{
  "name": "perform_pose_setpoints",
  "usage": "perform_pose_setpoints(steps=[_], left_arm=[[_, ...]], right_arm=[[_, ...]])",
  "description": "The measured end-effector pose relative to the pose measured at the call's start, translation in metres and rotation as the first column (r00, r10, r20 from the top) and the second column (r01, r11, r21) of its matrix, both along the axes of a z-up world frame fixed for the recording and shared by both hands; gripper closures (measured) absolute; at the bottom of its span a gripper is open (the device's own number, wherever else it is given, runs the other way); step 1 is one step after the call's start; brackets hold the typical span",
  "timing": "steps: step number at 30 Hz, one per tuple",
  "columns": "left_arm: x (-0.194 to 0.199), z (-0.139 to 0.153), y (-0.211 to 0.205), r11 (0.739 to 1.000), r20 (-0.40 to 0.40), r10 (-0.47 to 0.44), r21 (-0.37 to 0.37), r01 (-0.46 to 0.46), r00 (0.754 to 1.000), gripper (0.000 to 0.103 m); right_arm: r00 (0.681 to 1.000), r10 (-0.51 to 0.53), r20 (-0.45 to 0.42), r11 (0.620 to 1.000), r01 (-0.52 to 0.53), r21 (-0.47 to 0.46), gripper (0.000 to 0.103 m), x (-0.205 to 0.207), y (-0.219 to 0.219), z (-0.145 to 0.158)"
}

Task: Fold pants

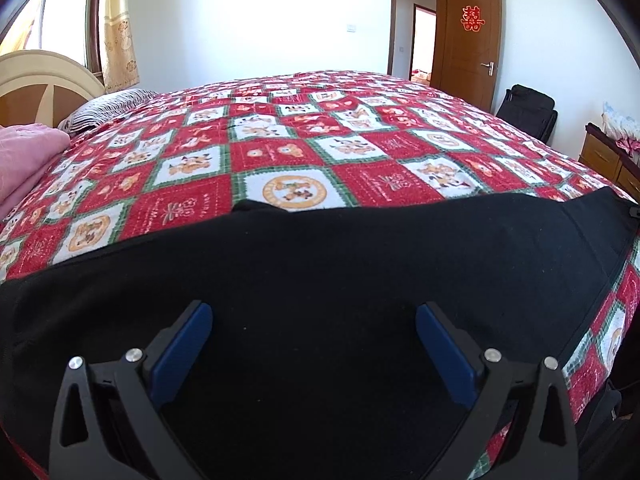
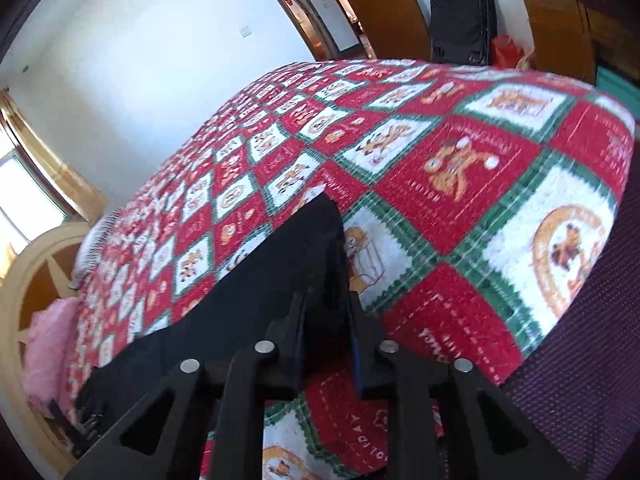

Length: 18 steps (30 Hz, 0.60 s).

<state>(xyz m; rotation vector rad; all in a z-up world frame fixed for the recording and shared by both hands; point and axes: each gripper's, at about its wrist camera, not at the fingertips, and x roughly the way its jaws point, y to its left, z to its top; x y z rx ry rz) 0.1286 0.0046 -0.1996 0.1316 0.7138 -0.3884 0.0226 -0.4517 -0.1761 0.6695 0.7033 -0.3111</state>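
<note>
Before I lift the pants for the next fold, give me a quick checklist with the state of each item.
1. Right tool closed on the black pants: ok, cloth edge sits between the fingers.
2. Left tool gripping the pants: not ok, it is open above the cloth.
3. Pants lying flat on the bedspread: ok in the left view.
4. Far side of the bedspread free for folding: ok.
5. Pink bedding clear of the pants: ok, it lies apart at the head end.
6. Near pants edge over the bed side: cannot tell.
</note>
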Motion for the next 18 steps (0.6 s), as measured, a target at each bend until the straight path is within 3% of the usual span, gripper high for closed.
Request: perform_pose_setpoints(steps=[3,5,10,14,18], left_arm=[[-0.001,0.003,-0.001,1.0,-0.016,0.004,-0.007,-0.004,1.0,0.0],[-0.001,0.01,0.001,0.998,-0.04,-0.007,-0.065,0.005,0.999,0.0],[-0.008,0.03,-0.005,0.986,-0.03,-0.071,-0.151,0.066,0.997,0.0],[-0.009,0.036,-0.009,0.958,-0.073,-0.151,-0.256,0.128,0.986,0.0],[-0.006,0.034,-0.013,0.935,-0.109,-0.187,-0.325,0.143,0.976,0.0]], right_arm=[[1.0,-0.006,0.023,1.0,0.006,0.01,0.089,-0.004,-0.001,0.001],[0.999,-0.008,0.042,1.0,0.009,-0.021,0.089,-0.004,0.004,0.01],[0.99,0.11,0.087,0.97,-0.088,-0.229,0.089,0.009,0.057,0.056],[0.964,0.253,0.08,0.901,-0.205,-0.382,0.089,0.026,0.116,0.085],[0.922,0.384,0.038,0.822,-0.323,-0.47,0.089,0.043,0.171,0.087]])
